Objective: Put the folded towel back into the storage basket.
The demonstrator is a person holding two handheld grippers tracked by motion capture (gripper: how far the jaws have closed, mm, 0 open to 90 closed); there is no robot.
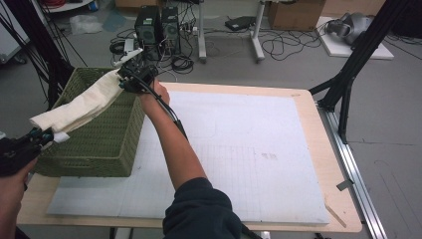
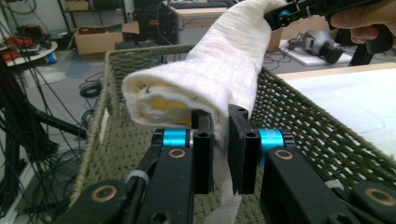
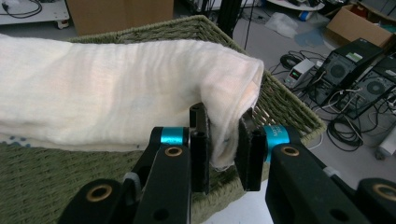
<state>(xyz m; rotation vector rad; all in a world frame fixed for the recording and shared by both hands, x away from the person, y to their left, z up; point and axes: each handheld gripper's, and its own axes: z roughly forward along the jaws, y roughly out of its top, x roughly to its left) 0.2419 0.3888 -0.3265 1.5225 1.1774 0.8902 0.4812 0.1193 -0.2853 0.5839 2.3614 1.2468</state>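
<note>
A folded cream cloth (image 1: pixel 82 103) hangs stretched above a green woven basket (image 1: pixel 107 144) at the table's left. My left gripper (image 1: pixel 44 134) is shut on the cloth's near end, at the basket's front left corner. My right gripper (image 1: pixel 125 79) is shut on the far end, over the basket's back right corner. In the left gripper view the cloth (image 2: pixel 219 70) runs from my left gripper (image 2: pixel 221 144) up to the other gripper at top right. In the right gripper view the cloth (image 3: pixel 102 93) spreads left over the basket (image 3: pixel 56 177), its end pinched in my right gripper (image 3: pixel 223 140).
A white gridded mat (image 1: pixel 239 149) covers the wooden table (image 1: pixel 318 129) right of the basket. Computer towers (image 1: pixel 158 27), cables and cardboard boxes lie on the floor behind. A black stand (image 1: pixel 348 69) rises at the table's back right corner.
</note>
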